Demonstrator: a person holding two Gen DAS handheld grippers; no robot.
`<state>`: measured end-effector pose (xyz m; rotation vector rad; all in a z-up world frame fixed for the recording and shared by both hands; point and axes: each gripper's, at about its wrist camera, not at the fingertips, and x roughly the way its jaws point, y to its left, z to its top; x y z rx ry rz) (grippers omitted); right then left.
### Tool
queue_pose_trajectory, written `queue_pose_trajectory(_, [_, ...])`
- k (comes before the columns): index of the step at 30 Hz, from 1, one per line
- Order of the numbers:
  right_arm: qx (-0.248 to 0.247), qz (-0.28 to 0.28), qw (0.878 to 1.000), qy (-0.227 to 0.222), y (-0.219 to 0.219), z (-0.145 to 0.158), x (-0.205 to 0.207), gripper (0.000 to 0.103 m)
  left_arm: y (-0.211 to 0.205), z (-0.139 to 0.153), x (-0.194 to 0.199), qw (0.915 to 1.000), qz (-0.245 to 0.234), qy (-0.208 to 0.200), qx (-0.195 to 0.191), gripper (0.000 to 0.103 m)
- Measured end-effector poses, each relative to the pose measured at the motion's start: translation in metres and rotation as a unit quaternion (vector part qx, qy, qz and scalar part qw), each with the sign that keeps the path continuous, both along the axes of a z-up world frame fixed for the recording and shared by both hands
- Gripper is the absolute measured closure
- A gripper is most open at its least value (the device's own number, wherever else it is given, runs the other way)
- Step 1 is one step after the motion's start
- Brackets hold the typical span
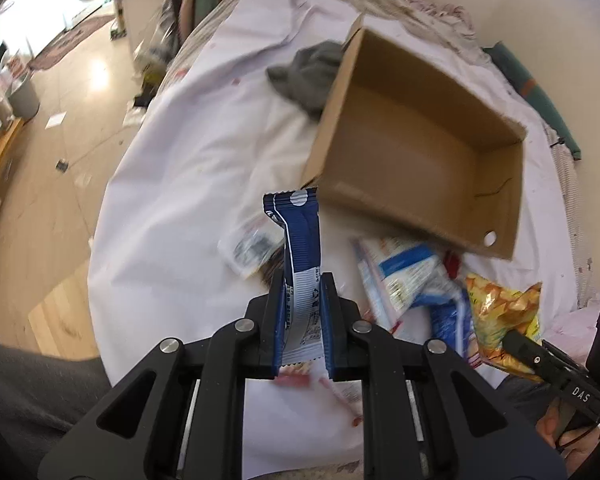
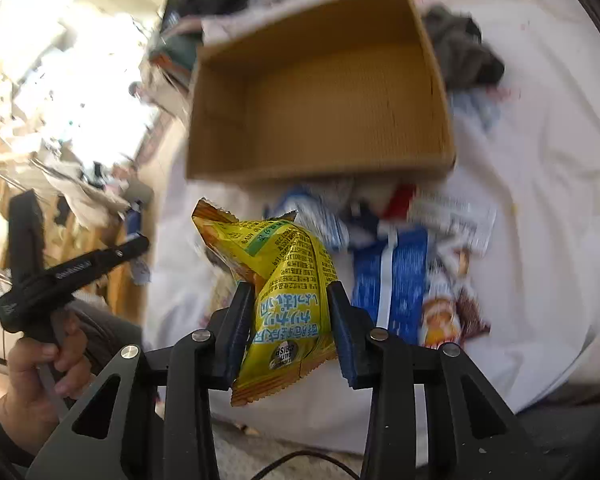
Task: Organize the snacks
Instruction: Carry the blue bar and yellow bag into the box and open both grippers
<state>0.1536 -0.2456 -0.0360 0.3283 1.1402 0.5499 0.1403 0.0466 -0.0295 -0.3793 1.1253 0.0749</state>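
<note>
While both grippers hold a snack, you should bring each one over the box point(image 1: 416, 128) before you let go. Your left gripper point(image 1: 303, 300) is clenched on a blue stick pack point(image 1: 300, 248), which stands upright between the fingers, just in front of the near corner of the box. Your right gripper point(image 2: 292, 320) grasps a yellow bag point(image 2: 284, 280) that is crumpled and twisted in the grip. The box looks empty inside, so I judge that the filling is only starting.

Lift each pack above the near wall, not against it, because the cardboard is light and may slide on the cloth. Lay the stick pack flat along one wall. The bag is puffy and may spring when released, so lower it well into the box first. Move one hand at a time, so that the grippers do not meet.

More snacks point(image 2: 392, 280) lie in a loose heap just before the box. All rests on a wrinkled white sheet point(image 1: 188, 184), with a grey cloth point(image 1: 312, 72) beside the box. The room around is cluttered; a wooden floor point(image 1: 60, 160) is at the left.
</note>
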Motion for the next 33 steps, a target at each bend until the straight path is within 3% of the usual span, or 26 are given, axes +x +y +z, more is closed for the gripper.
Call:
queue_pose_trajectory(5, [0.053, -0.04, 0.997, -0.026, -0.019, 0.017, 0.023, 0.067, -0.014, 0.028, 0.032, 0.999, -0.026, -0.032, 0.016, 0.09])
queue_pose_trajectory(11, [0.037, -0.068, 0.995, -0.061, -0.022, 0.031, 0.073, 0.067, -0.033, 0.042, 0.074, 0.9967, -0.055, -0.052, 0.028, 0.09])
queue_pose_trajectory(17, [0.016, -0.097, 0.993, -0.072, -0.023, 0.016, 0.108, 0.067, -0.059, 0.028, 0.107, 0.9923, -0.093, -0.069, 0.045, 0.09])
queue_pose_trajectory(23, [-0.02, -0.098, 0.993, -0.069, -0.018, 0.001, 0.112, 0.067, -0.069, 0.003, 0.12, 0.9894, -0.112, -0.075, 0.055, 0.09])
queue_pose_trajectory(26, [-0.03, -0.1, 0.992, -0.066, -0.018, -0.004, 0.112, 0.067, -0.064, -0.002, 0.128, 0.9923, -0.101, -0.065, 0.03, 0.09])
queue_pose_trajectory(33, [-0.017, -0.127, 0.991, -0.027, -0.022, -0.021, 0.122, 0.064, -0.063, -0.01, 0.129, 0.9943, -0.091, -0.054, 0.016, 0.09])
